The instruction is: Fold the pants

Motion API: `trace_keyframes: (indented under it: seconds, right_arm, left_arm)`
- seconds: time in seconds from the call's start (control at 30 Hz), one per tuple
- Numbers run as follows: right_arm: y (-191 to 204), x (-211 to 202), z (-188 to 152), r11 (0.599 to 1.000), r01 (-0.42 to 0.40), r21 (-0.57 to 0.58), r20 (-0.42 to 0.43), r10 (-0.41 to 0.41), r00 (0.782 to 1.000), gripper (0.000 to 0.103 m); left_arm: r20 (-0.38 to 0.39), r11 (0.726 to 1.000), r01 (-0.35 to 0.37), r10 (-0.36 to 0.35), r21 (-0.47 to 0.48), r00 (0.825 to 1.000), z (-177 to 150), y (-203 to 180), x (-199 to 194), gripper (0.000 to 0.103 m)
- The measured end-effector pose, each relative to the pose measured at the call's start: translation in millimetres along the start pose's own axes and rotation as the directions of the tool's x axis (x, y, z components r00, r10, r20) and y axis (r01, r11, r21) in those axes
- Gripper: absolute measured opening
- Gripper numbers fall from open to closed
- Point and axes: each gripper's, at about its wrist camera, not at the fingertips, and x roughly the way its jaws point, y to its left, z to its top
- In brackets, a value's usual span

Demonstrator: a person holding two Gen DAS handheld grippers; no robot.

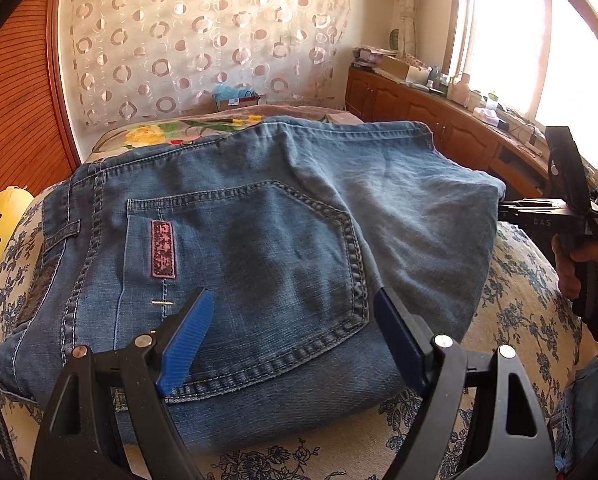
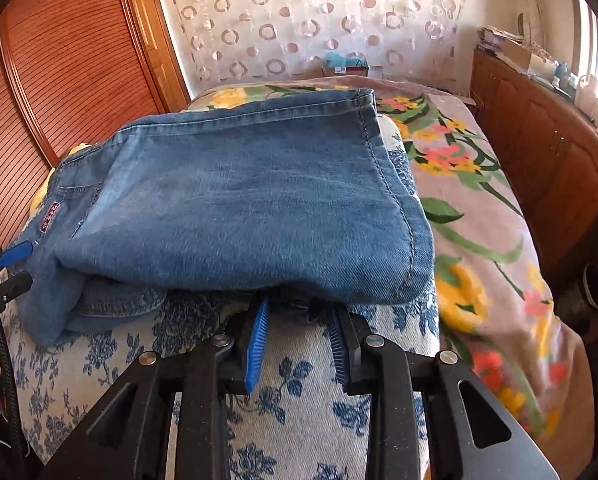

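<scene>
Since the jeans (image 1: 259, 248) lie folded on the bed (image 2: 479, 200), expect heavy, limp denim that sags; grip the thick folded edge. Your left tongs (image 1: 295, 340) hover wide open above the pocket, right tongs (image 2: 299, 344) part-open, gripping nothing.

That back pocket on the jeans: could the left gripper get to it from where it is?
Probably yes. The left gripper hovers right over the back pocket of the jeans, jaws wide open, nothing between them and the denim.
</scene>
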Motion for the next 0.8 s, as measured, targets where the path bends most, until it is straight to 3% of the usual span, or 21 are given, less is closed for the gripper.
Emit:
trace_keyframes:
  seconds: [0.17, 0.23, 0.3, 0.57, 0.8]
  right_arm:
    - [-0.9, 3.9, 2.1, 1.000, 0.000, 0.000, -0.012, 0.000, 1.000, 0.029]
    - [0.7, 4.2, 1.9, 1.000, -0.015, -0.005, -0.009, 0.015, 1.000, 0.016]
    - [0.4, 0.2, 1.4, 1.000, -0.024, -0.013, 0.008, 0.024, 1.000, 0.014]
    - [-28.3, -50.7, 5.0, 0.997, 0.039, 0.059, 0.162, -0.048, 0.986, 0.011]
    - [-28.8, -61.2, -15.9, 0.996, 0.079, 0.034, 0.132, -0.083, 0.988, 0.011]
  left_arm:
    - [-0.006, 1.000, -0.007, 0.007, -0.005, 1.000, -0.7, 0.9, 0.7, 0.083]
    - [-0.007, 1.000, -0.011, 0.011, -0.005, 1.000, -0.5, 1.0, 1.5, 0.083]
    - [-0.004, 1.000, -0.015, 0.015, -0.007, 1.000, -0.2, 1.4, 0.9, 0.083]
    - [0.025, 0.999, -0.039, 0.040, -0.017, 0.999, -0.6, 2.7, -4.4, 0.083]
    - [0.006, 0.999, -0.043, 0.044, -0.020, 0.999, 0.3, 5.3, -1.5, 0.083]
